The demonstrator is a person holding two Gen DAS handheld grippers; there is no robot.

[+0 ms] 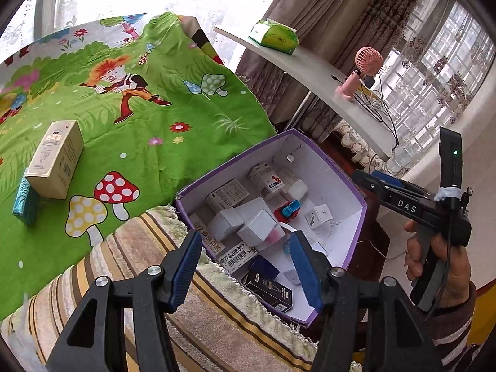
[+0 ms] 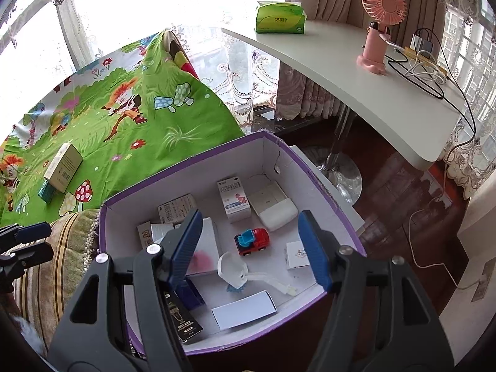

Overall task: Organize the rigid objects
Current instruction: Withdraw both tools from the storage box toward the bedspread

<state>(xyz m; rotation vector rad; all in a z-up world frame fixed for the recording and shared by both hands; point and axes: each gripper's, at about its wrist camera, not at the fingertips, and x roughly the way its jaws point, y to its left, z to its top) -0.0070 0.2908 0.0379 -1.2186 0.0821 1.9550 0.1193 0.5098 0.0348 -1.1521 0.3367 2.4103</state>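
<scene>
"DAS" stands in white letters on the black body of the right tongs (image 1: 372, 183), seen from the left wrist with a hand (image 1: 440, 266) on its grip; barcodes and print on the cartons are too small to read; the tan carton (image 1: 55, 158) on the bed bears dark characters on its face that I cannot make out.

The box (image 2: 313, 167) is purple outside and white inside, open-topped, sitting against a striped blanket (image 1: 130, 248) beside the green cartoon sheet (image 1: 173, 99); inside lie white cartons, a white medicine carton (image 2: 237, 200) with a blue band and a red figure, a black carton (image 2: 181, 319) with white lettering, a red and blue toy car (image 2: 251, 240), a white scoop (image 2: 232, 268) and a white pouch (image 2: 274, 207).

The tan carton lies on the sheet, well apart from the box, touching a teal packet (image 1: 26, 201).

The left tongs (image 1: 248, 266) hang over the box's near corner, jaws apart, nothing between them; the right tongs over the box likewise stand parted and empty.

A green tissue pack (image 2: 279, 18) and a pink fan (image 2: 379, 24) stand on the white surface (image 2: 356, 93).
</scene>
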